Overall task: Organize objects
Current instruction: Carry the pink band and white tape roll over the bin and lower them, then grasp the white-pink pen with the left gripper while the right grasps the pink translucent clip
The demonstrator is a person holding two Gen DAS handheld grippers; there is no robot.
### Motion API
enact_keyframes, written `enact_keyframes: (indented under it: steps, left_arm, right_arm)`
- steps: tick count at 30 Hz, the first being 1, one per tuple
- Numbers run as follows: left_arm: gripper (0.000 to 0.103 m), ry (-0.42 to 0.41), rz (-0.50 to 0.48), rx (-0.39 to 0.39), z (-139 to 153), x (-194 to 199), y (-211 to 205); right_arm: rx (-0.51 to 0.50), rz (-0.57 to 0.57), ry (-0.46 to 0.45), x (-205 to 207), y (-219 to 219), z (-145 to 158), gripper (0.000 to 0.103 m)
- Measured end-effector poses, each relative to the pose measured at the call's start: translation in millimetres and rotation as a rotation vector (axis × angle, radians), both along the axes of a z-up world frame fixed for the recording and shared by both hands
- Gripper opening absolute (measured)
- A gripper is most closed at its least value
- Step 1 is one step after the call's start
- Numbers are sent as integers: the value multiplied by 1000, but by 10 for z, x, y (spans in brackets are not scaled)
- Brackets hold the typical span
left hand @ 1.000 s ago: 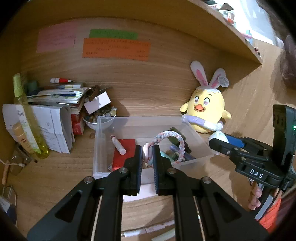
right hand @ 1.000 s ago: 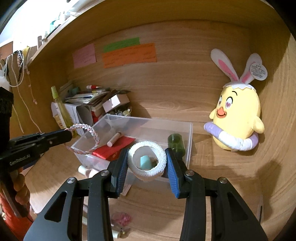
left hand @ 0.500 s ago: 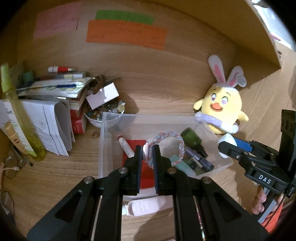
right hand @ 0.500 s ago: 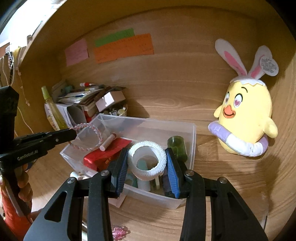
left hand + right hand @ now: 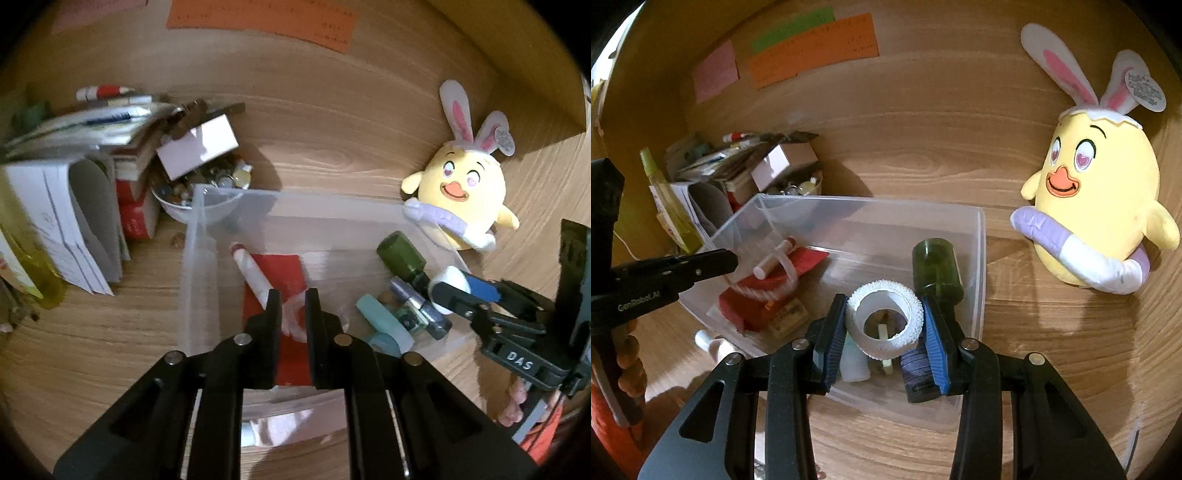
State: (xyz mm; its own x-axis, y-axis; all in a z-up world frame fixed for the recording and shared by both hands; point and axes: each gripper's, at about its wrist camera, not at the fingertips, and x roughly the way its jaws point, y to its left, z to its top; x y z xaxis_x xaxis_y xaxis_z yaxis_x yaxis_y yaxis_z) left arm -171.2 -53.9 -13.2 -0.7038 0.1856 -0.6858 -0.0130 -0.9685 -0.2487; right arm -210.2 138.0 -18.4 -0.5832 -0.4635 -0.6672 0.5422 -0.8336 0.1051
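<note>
Now | right tool clamps white roll | above clear bin

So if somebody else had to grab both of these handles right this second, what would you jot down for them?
Left tool: shut on the braided loop, held low over the red packet inside the clear bin.
Right tool: shut on the white tape roll, over the bin's near right end, beside the green bottle.
Done: both items carried over the bin; several small things already lie inside.
Left: let go of both, then probably fetch the tube lying in front of the bin.
</note>
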Motion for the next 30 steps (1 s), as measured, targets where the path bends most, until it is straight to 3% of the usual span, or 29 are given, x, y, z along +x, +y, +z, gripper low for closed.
enact_keyframes:
  steps: [6, 8, 12, 14, 17, 22, 25, 30]
  left_arm:
    - [12, 13, -12, -23, 24, 40, 66]
    - [17, 17, -11, -27, 41, 59, 74]
    - [29, 39, -11, -38, 103, 128, 107]
    - [34, 48, -16, -41, 139, 165, 125]
    - [47, 68, -17, -58, 204, 243, 161]
    - [70, 103, -9, -99, 305, 413, 192]
    - [76, 111, -5, -119, 329, 518, 184]
    - [77, 90, -14, -127, 281, 655, 137]
  right_arm:
    - [40, -11, 23, 9, -64, -37, 37]
    - [51, -6, 23, 17, -84, -45, 38]
    - [60, -8, 44, 59, -98, -19, 54]
    - [57, -7, 55, 86, -93, 12, 57]
    - [50, -4, 56, 118, -74, 55, 58]
    - [28, -16, 77, 210, -4, 152, 69]
    - [21, -12, 91, 291, 29, 212, 69]
    - [38, -5, 111, 453, 65, 239, 69]
